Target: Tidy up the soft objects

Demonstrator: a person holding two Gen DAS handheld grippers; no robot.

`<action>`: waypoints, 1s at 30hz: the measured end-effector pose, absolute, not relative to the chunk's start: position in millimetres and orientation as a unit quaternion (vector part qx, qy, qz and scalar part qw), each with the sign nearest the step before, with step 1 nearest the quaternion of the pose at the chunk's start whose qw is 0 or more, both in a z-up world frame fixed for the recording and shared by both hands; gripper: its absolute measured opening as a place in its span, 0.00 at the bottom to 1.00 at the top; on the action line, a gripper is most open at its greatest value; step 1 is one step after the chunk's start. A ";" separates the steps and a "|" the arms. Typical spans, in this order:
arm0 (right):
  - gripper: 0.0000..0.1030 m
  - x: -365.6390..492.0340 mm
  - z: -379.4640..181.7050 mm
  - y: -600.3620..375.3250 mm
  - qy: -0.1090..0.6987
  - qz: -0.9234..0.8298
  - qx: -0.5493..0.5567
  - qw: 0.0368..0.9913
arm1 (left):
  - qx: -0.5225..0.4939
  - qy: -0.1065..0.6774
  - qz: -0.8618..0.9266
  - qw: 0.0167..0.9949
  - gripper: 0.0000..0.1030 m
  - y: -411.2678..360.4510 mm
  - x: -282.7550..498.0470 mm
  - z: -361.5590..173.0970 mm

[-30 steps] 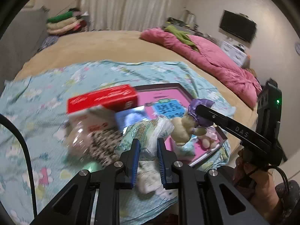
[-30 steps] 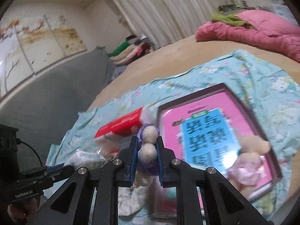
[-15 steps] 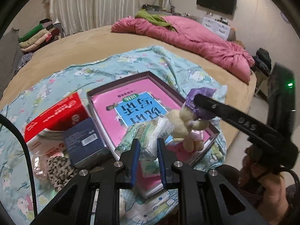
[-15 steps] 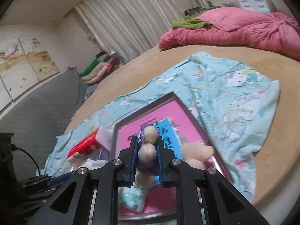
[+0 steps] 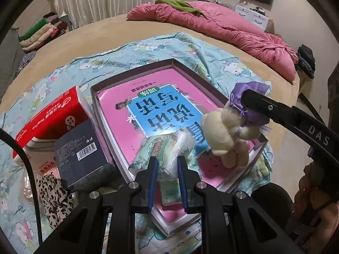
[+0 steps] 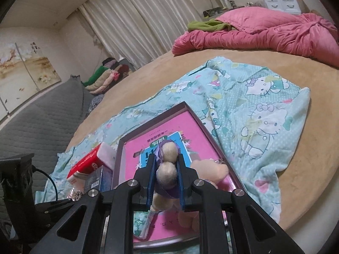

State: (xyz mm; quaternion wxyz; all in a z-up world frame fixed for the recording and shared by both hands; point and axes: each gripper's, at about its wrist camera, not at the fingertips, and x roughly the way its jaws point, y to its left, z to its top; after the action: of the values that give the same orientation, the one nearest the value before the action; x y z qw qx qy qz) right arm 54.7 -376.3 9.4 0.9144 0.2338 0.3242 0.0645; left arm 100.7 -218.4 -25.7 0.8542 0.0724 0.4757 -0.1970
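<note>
Clearly both grippers are loaded: the left gripper [image 5: 167, 178] pinches a soft tissue pack [image 5: 167, 150], the right gripper [image 6: 166, 176] clamps a plush bear [image 6: 166, 169]. Released over the tray's rim [image 5: 203, 78], either could roll off onto the blanket [image 5: 148, 50], and the bear's thin purple dress [image 5: 247, 103] might slip.

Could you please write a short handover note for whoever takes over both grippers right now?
Left gripper: shut on a soft plastic-wrapped pack, held over the tray.
Right gripper: shut on a small plush bear with purple cloth, also above the tray.
A second plush toy seems to lie in the tray already, on the pink book.
Left to do: set both held items down. The leopard-print item remains outside the tray.
</note>
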 end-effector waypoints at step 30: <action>0.27 73.1 -14.1 -347.9 0.383 0.046 0.147 0.911 | 0.066 0.492 -0.197 0.846 0.19 -216.2 104.2 -44.8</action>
State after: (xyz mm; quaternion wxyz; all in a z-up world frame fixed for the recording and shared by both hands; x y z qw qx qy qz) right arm 73.1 -347.9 -14.1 0.9110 0.1467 0.3825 0.0463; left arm 104.2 -216.2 -44.8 0.8455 0.0662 0.4916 -0.1974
